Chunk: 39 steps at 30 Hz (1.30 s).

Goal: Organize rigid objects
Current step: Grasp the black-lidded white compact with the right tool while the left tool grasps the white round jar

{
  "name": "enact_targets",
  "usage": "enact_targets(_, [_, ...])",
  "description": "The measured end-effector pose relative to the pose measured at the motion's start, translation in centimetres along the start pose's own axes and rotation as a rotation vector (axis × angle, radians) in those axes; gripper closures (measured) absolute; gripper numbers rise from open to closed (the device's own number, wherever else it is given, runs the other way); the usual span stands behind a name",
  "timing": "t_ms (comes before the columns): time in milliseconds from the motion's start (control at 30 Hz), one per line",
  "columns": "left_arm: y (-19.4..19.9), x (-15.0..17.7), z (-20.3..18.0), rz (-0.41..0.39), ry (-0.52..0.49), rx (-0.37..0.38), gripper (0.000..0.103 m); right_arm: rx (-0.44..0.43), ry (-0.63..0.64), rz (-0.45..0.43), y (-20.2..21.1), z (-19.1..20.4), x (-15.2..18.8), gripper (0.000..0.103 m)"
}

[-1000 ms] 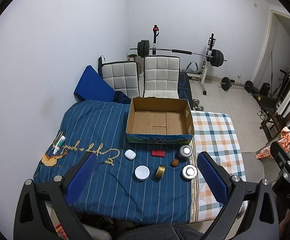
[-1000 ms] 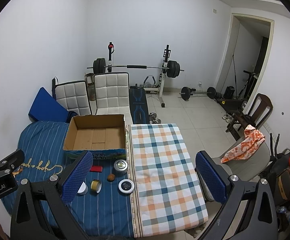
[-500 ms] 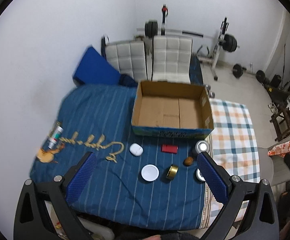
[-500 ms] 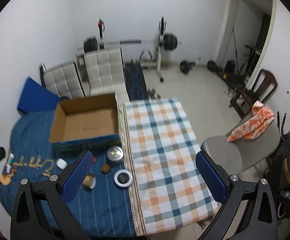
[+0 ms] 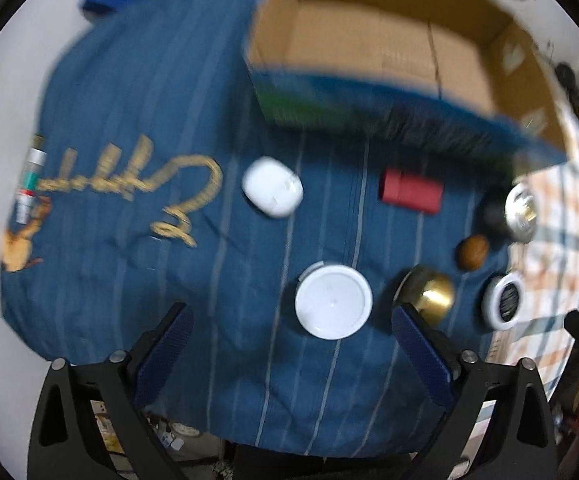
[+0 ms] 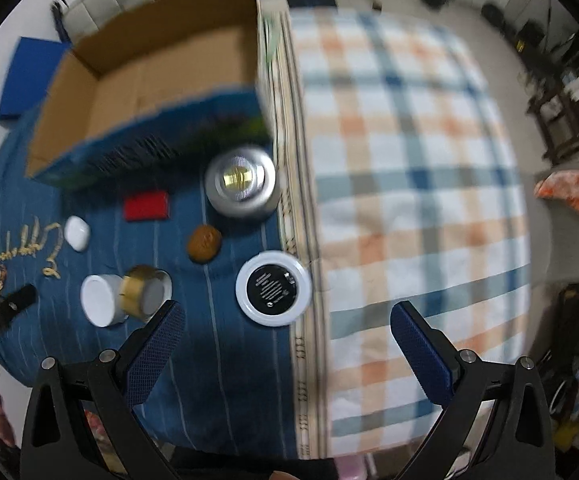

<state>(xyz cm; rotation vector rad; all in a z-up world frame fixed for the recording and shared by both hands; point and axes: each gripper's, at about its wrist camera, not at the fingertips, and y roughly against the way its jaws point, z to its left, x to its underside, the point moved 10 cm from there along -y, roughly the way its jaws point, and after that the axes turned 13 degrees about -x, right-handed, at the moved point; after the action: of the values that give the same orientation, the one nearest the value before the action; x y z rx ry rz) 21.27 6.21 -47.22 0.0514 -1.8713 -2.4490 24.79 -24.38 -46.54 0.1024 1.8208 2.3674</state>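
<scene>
while spread wide and empty, left gripper [image 5: 291, 344] above white lid [image 5: 333, 301] beside gold tape roll [image 5: 429, 295]; right gripper [image 6: 287, 340] likewise agape near black-centred tin [image 6: 273, 289]; cardboard box [image 5: 389, 52] behind, on blue cloth [image 5: 129, 92].

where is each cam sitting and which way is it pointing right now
Left wrist: on the left gripper, above the blue striped cloth, looking down at the white round lid and cardboard box; its open blue fingers show.
Right wrist: on the right gripper, over the seam with the plaid cloth, looking down; its open fingers show.
Both views share the box, lid and red block.
</scene>
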Motion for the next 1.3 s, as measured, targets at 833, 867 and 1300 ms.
enact_targets(833, [-11.9, 1.2, -6.6, 0.170, -0.099, 0.044, 0.035, 0.012, -0.200, 0.210, -15.5, -1.1, 6.0, 0.010])
enact_targets(867, [-11.7, 1.2, -6.4, 0.159, -0.089, 0.044, 0.037, 0.034, -0.189, 0.210, -15.6, -1.0, 6.4, 0.012])
enact_targets(1300, [-7.9, 2.9, -2.2, 0.119, -0.018, 0.028, 0.037, 0.016, -0.114, 0.224, -13.4, 2.7, 11.8, 0.026])
